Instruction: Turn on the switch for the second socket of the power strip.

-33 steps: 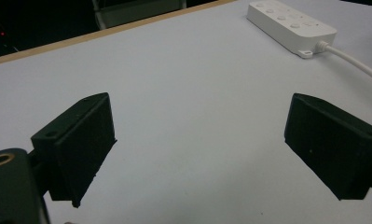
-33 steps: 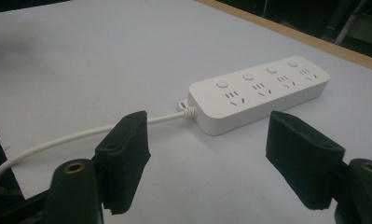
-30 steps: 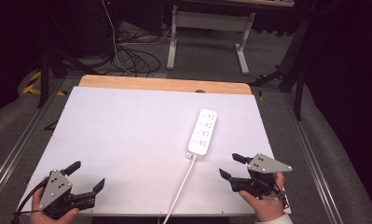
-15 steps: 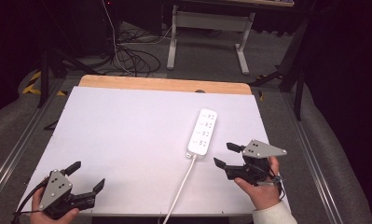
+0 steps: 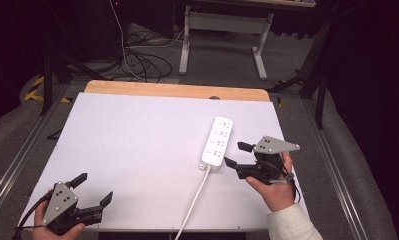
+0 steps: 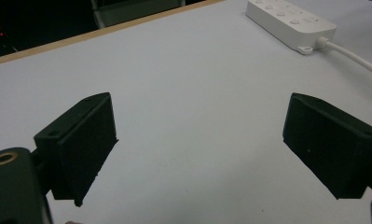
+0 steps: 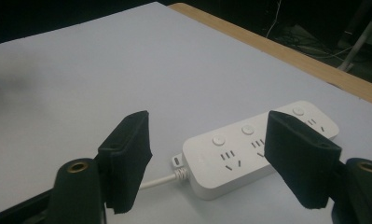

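Note:
A white power strip with several sockets and buttons lies on the white table top, right of centre, its white cable running to the near edge. My right gripper is held open just right of the strip's near end, nothing between its jaws. In the right gripper view the power strip lies just beyond the open right gripper. My left gripper stays open at the near left corner. Its own view shows the power strip far off past the open left gripper.
A wooden strip edges the table's far side. Behind it on the floor are tangled cables and a grey metal stand. Metal rails run along both sides of the table.
My right gripper has moved up and away from the near edge toward the power strip's near end. The left gripper has not moved.

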